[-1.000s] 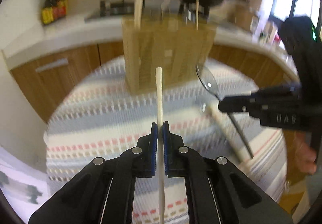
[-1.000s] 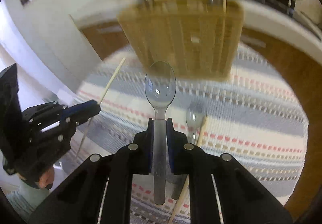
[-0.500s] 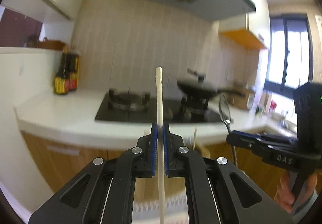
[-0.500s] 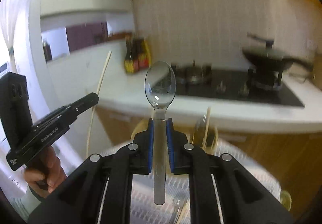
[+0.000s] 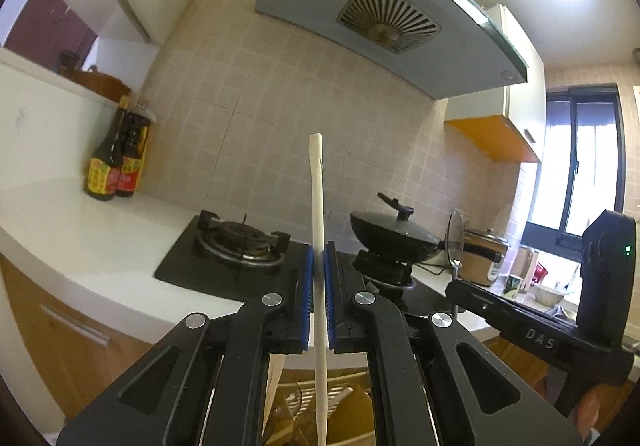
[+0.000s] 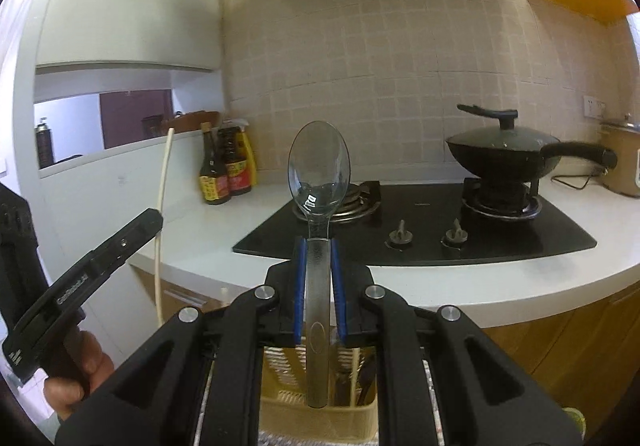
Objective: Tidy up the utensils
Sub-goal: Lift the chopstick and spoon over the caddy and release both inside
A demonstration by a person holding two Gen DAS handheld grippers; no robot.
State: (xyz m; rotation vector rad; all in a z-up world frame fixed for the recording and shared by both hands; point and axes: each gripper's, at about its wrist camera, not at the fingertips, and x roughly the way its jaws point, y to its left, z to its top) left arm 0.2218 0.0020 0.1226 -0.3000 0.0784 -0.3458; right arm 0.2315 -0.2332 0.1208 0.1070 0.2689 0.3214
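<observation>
A: Change? Both views now face the stove [image 6: 420,221] instead of the striped cloth.

B: Left gripper [image 5: 319,278] clamps chopstick [image 5: 316,205], right gripper [image 6: 319,266] clamps spoon [image 6: 319,169]; holder [image 6: 316,412] sits bottom centre, ready for insertion.

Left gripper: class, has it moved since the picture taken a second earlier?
Yes. The left gripper, shut on the chopstick, has swung upward: the utensil holder dropped from upper centre to the bottom edge.
</observation>
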